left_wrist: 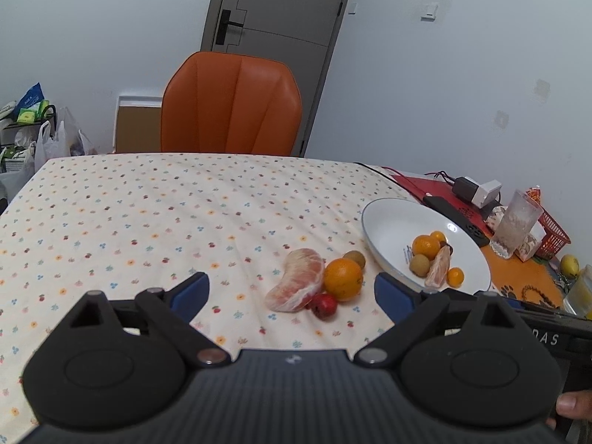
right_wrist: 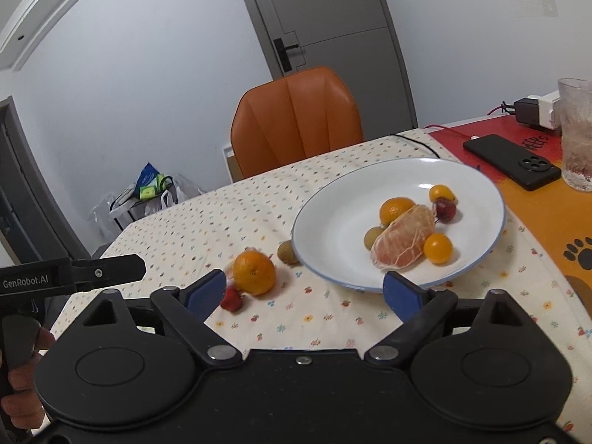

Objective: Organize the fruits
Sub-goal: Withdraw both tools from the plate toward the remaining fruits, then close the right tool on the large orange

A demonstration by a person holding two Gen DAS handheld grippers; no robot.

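Observation:
A white plate [left_wrist: 384,218] [right_wrist: 333,218] sits on the right of the tablecloth and holds a peeled pomelo segment [right_wrist: 405,238], an orange [right_wrist: 394,210], small yellow fruits, a kiwi and a red fruit. On the cloth left of it lie a pomelo segment [left_wrist: 298,279], an orange [left_wrist: 343,279] [right_wrist: 254,272], a kiwi [left_wrist: 355,258] [right_wrist: 288,252] and a red fruit [left_wrist: 325,305] [right_wrist: 232,299]. My left gripper [left_wrist: 292,290] is open and empty, just short of the loose fruits. My right gripper [right_wrist: 305,290] is open and empty near the plate's front rim.
An orange chair [left_wrist: 229,103] stands behind the table. A black phone [right_wrist: 512,161], a glass [right_wrist: 575,133], a charger [right_wrist: 536,109] and a red basket [left_wrist: 551,235] sit at the table's right. Bags [left_wrist: 44,140] lie on the floor at left.

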